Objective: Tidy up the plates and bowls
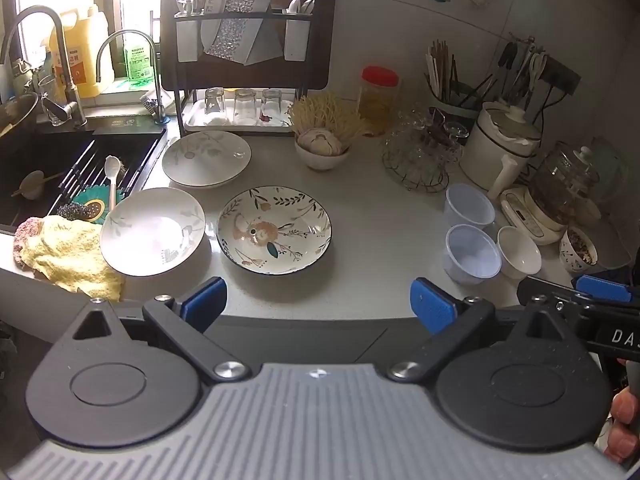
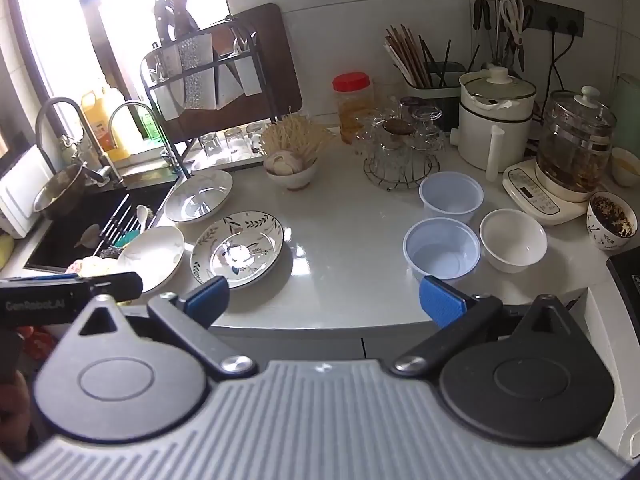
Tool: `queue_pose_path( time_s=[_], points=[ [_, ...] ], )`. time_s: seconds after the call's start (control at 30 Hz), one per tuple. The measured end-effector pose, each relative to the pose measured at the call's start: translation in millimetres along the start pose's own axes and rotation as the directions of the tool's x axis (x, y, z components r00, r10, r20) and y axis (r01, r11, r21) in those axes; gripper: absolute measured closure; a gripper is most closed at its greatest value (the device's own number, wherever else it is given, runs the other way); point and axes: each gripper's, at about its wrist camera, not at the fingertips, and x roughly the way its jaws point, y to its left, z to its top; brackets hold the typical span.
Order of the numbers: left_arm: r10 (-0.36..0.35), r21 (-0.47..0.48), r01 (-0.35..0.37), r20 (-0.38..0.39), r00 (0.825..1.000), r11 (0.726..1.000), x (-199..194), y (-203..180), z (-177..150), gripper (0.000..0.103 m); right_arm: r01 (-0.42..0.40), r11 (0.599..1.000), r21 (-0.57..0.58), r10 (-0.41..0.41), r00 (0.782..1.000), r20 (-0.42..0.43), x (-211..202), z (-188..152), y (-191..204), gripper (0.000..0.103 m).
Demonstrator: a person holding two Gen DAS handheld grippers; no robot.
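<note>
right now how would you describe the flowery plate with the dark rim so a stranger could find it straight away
Start at the black sink at the left of the grey counter. Three plates lie just right of it; the one you want is the flowery plate, the nearest to the middle of the counter. Its two neighbours, the pale plates, are almost plain white, while this one has dark leaves, orange flowers and a thin dark rim.

Bright window [image 2: 80,20] above black sink [image 1: 60,168], white-tiled wall [image 2: 420,8]
</note>
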Motion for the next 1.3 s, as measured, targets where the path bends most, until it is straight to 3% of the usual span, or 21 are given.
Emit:
queue_pose_path(
  time_s=[1.3],
  points=[
    [-0.029,0.019,0.029,-0.007,1.000,0.999,4.9,4.5,-5.5,0.003,0.003,1.000,0.006,-0.003,1.000,-0.030,3.3,-2.8,1.8,0.000]
  ],
)
